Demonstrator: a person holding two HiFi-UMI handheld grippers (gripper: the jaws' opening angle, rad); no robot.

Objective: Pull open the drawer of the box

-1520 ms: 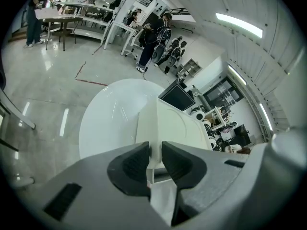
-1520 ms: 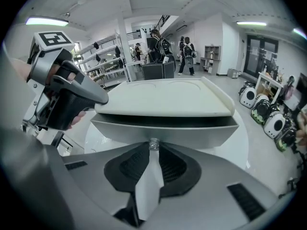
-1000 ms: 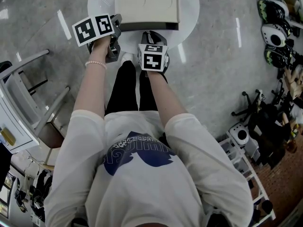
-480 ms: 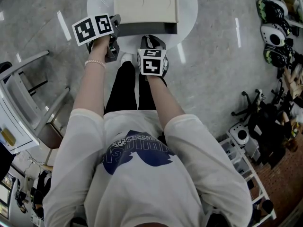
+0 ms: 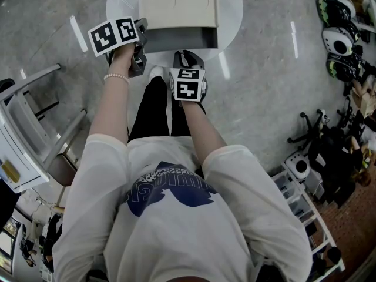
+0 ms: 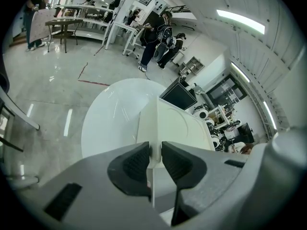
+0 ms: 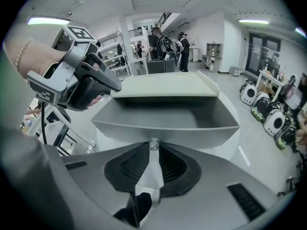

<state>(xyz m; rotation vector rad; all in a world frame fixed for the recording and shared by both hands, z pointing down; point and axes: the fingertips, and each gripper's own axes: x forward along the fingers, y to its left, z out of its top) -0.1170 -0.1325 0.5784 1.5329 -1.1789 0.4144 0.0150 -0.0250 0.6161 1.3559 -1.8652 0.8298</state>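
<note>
**Pull line runs straight back toward the torso**

The box [image 5: 179, 7] sits on the round white table [image 5: 232, 13]. Its drawer [image 5: 176, 39] is part-way out on the near side, long front edge running left-right across the person's body. R gripper [image 7: 153, 151] is the one on the job: its jaws are pinched on the small knob [image 7: 153, 144] at mid-front, w/ the drawer dead ahead of it. So the travel axis is front-to-back, i.e. toward the torso, square to that front edge. L gripper [image 6: 154, 156] is clamped on the near-left corner edge of the box (bracing it, I'd judge), off to the side of the pull line. Any sideways drift by the R gripper would likely rack the drawer in its slot
</note>
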